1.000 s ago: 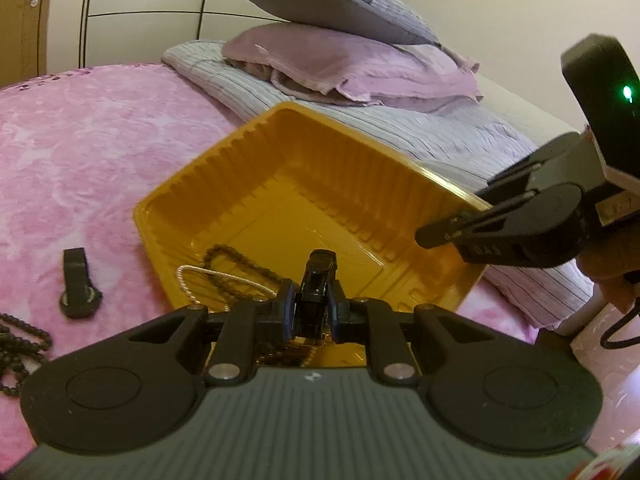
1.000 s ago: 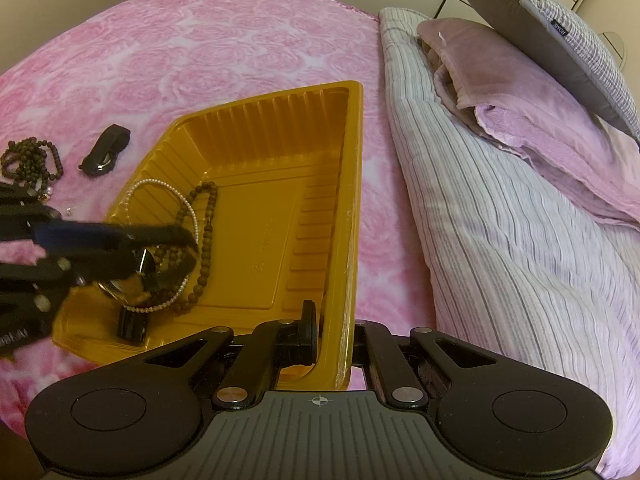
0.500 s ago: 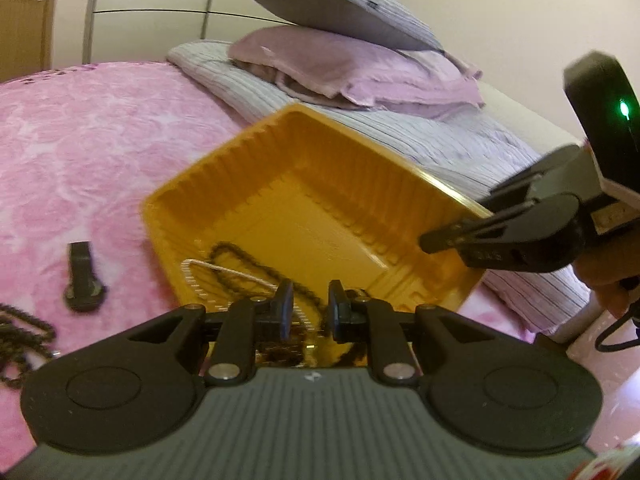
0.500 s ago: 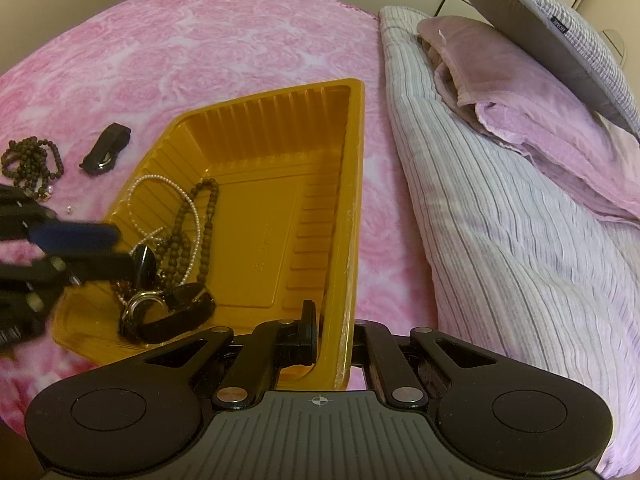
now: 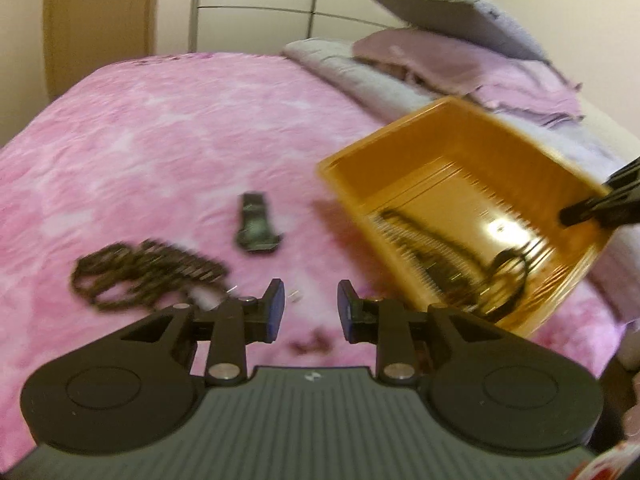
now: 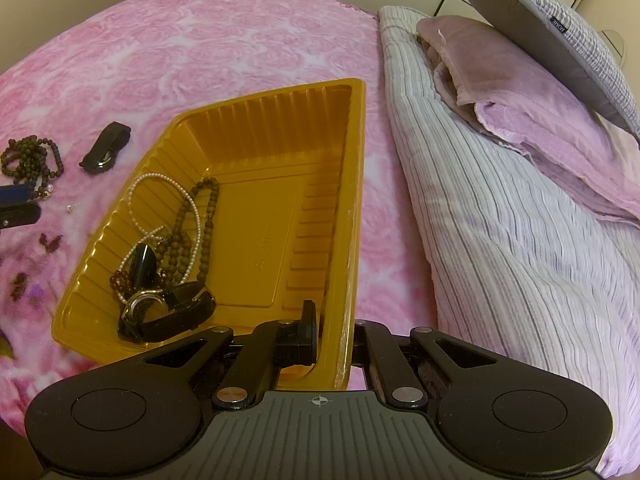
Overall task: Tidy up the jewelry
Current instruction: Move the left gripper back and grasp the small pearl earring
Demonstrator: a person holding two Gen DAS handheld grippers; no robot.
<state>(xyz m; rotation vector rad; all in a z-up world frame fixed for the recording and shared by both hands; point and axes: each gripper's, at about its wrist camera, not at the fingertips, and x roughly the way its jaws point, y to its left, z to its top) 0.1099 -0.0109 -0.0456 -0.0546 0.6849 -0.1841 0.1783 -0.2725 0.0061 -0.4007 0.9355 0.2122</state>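
Observation:
My right gripper (image 6: pixel 334 328) is shut on the near rim of the yellow tray (image 6: pixel 280 128), which rests tilted on the pink bedspread. Inside the tray lie a pearl necklace (image 6: pixel 160 184), a brown bead strand (image 6: pixel 208 216) and a black watch (image 6: pixel 172 312). My left gripper (image 5: pixel 311 312) hovers over the bedspread left of the tray (image 5: pixel 440 148). Its jaws are opening with nothing between them. Just beyond it lie a dark bead necklace (image 5: pixel 140 272), a black clasp piece (image 5: pixel 256 224) and a tiny silver piece (image 5: pixel 295 295). The right gripper's fingers (image 5: pixel 592 210) show at the tray's far edge.
Striped bedding (image 6: pixel 500 240) and stacked pillows (image 6: pixel 520 80) run along the tray's right side. A small dark bit (image 5: pixel 312 344) lies under the left gripper. Wardrobe doors and a wooden door (image 5: pixel 100 20) stand behind the bed.
The left gripper let go of the black watch, which now lies in the tray. It then swung left out over the bedspread, its jaws spreading. The right gripper and tray stayed put.

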